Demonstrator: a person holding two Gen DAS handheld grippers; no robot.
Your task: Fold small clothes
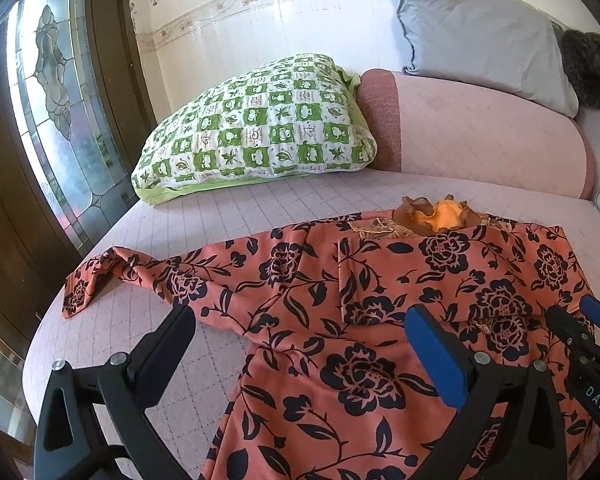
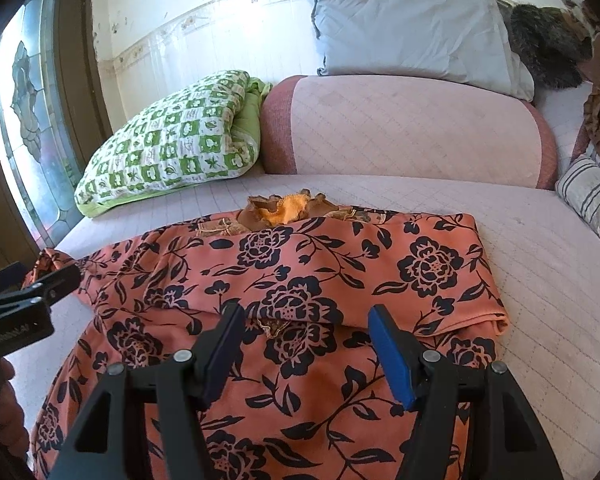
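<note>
An orange garment with black flowers (image 1: 364, 280) (image 2: 300, 264) lies flat on the pink quilted bed. Its ruffled collar (image 1: 440, 216) (image 2: 284, 210) points toward the pillows. One sleeve (image 1: 100, 276) stretches out to the left. The right side is folded in over the body, leaving a hem edge (image 2: 496, 320). My left gripper (image 1: 300, 320) hovers open over the garment's left part, with nothing between its pads. My right gripper (image 2: 306, 316) is open just above the folded flap's lower edge and also shows in the left wrist view (image 1: 580, 324). The left gripper's fingers (image 2: 56, 276) appear by the sleeve.
A green checked pillow (image 1: 256, 132) (image 2: 172, 148), a pink bolster (image 1: 480, 128) (image 2: 400, 128) and a grey pillow (image 1: 480, 32) (image 2: 412, 28) line the back. A striped cushion (image 2: 592, 188) sits at the right. A stained-glass door (image 1: 56, 92) stands left of the bed edge (image 1: 48, 320).
</note>
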